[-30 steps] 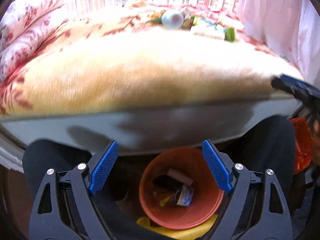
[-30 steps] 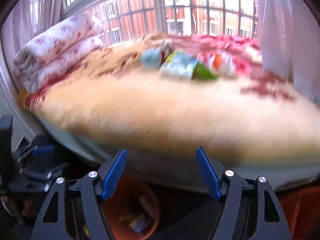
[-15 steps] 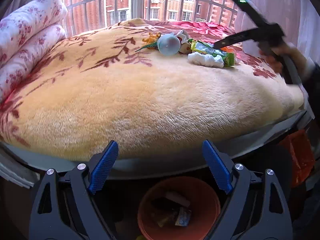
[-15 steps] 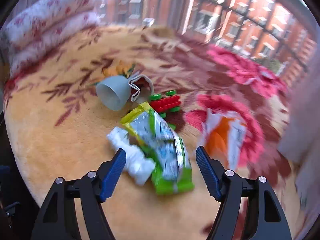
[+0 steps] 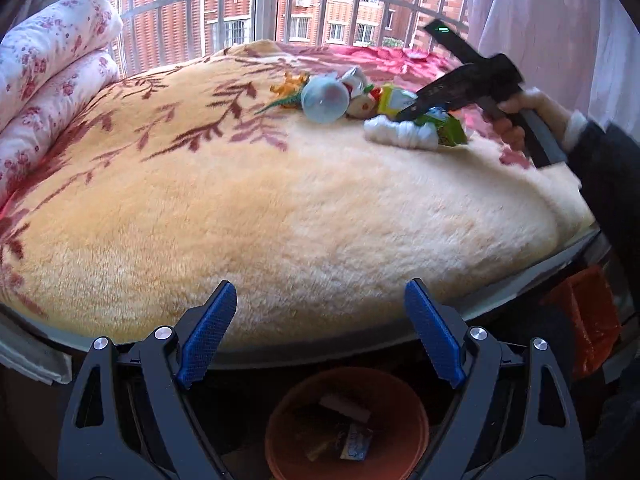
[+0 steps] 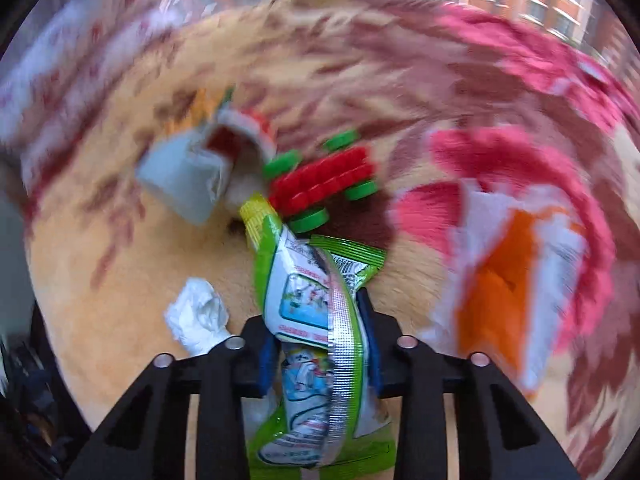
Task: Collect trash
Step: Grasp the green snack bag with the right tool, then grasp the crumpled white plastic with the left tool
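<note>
My right gripper [image 6: 318, 344] is shut on a green and white snack wrapper [image 6: 316, 320] lying on the blanket; it also shows in the left wrist view [image 5: 416, 110] by the pile. A crumpled white tissue [image 6: 198, 316] lies just left of it, an orange and white wrapper [image 6: 508, 276] to the right. A pale blue cup [image 6: 184, 178] and a red and green toy [image 6: 324, 182] lie beyond. My left gripper [image 5: 320, 334] is open and empty above an orange bin [image 5: 346, 424] holding some trash.
A fluffy cream and red floral blanket [image 5: 248, 208] covers the bed. Rolled floral bedding [image 5: 44, 76] lies at the left. A barred window [image 5: 256, 4] stands behind, a white curtain [image 5: 560, 24] at the right. An orange bag [image 5: 584, 312] hangs low at the right.
My right gripper moved down onto the pile and closed on the green wrapper. My left gripper rose slightly and stays open above the bin.
</note>
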The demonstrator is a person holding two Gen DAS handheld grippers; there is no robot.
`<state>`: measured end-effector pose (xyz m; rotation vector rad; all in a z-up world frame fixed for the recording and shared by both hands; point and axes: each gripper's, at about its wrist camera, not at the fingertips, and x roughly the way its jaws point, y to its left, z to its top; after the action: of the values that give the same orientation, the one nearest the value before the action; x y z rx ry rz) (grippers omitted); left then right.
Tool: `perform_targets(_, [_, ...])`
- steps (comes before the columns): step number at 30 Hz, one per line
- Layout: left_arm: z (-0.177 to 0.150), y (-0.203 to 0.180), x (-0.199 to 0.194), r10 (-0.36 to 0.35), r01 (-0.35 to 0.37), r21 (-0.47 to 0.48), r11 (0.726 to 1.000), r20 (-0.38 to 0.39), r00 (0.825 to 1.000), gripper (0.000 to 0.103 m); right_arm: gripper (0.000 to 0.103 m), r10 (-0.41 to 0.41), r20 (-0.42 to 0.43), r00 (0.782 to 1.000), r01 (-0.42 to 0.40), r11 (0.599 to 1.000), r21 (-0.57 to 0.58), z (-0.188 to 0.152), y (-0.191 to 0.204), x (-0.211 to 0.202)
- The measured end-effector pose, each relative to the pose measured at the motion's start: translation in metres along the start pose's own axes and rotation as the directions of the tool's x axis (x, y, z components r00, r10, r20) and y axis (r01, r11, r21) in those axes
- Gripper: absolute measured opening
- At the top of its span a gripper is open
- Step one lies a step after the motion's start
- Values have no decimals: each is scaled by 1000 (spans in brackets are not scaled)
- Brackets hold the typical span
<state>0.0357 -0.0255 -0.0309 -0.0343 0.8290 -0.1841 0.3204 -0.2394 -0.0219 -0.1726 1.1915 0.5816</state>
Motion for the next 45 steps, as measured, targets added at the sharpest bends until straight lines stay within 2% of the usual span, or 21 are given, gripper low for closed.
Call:
perform_targets(2, [13, -6, 0, -20, 20, 9, 1000, 7, 1000, 84, 33, -3, 133, 991, -7, 997, 73, -14, -10, -39])
perform_targets(4, [29, -17, 6, -19, 19, 20, 1000, 9, 1000, 84, 33, 15, 272, 962, -55, 989, 139, -39, -17, -80])
perform_targets(8, [72, -36, 38, -28, 27, -33, 999, -44, 999, 84, 33, -70, 443, 894, -19, 981, 194, -111, -13, -132])
perform_targets(10, [98, -44, 59, -58, 51, -102, 993, -66, 996, 84, 33, -110, 482, 869, 7, 978, 210, -146, -8, -144])
perform_targets(11, [110, -48, 69, -49, 36, -144, 989, -88, 995, 84, 33, -133, 505, 853, 22, 975, 220, -168, -4, -149])
perform_targets(13, [132, -59, 91, -94, 67, -225, 972, -109, 990, 84, 33, -165, 536, 828, 45, 972, 230, -205, 1, -157])
perform_targets(15, [148, -69, 108, -38, 6, -273, 962, -115, 993, 84, 33, -181, 549, 816, 56, 970, 236, -227, 7, -156])
perform_targets(18, [167, -81, 140, 56, -99, -337, 936, -134, 989, 84, 34, -180, 560, 809, 56, 971, 231, -249, 4, -158])
perform_targets(21, [172, -82, 177, 103, -190, -387, 902, -234, 967, 83, 34, -159, 568, 807, 34, 974, 225, -263, 2, -155])
perform_targets(23, [165, -76, 201, 121, -258, -427, 867, -322, 939, 63, 34, -137, 570, 810, 4, 974, 228, -267, -3, -151])
perform_targets(24, [165, -78, 203, 174, -299, -402, 865, -318, 932, 58, 34, -133, 570, 811, -2, 973, 229, -266, -4, -150])
perform_targets(25, [168, -84, 202, 209, -306, -355, 883, -285, 935, 43, 34, -130, 570, 812, -7, 973, 232, -267, -5, -147])
perform_targets(26, [169, -90, 201, 212, -297, -319, 900, -273, 938, 39, 34, -136, 571, 810, -5, 971, 238, -269, -5, -145])
perform_targets(31, [165, -87, 187, 158, -216, -276, 937, -219, 963, 35, 34, -127, 567, 814, -31, 965, 260, -269, -3, -136])
perform_targets(34, [165, -78, 161, 126, -162, -230, 960, -163, 979, 35, 34, -124, 565, 816, -40, 962, 269, -267, 7, -132])
perform_targets(38, [143, -67, 85, 109, -111, -66, 992, -28, 994, 35, 34, -114, 573, 811, -47, 965, 260, -261, 32, -136])
perform_targets(41, [104, -58, 24, 128, -132, 55, 990, 71, 989, 35, 34, -64, 584, 809, -89, 969, 229, -258, 56, -143])
perform_targets(43, [70, -46, -12, 139, -150, 92, 984, 113, 984, 35, 34, -41, 585, 810, -101, 973, 209, -257, 72, -147])
perform_targets(45, [44, -37, -30, 154, -167, 104, 980, 126, 980, 35, 34, -27, 574, 818, -106, 975, 196, -258, 93, -149])
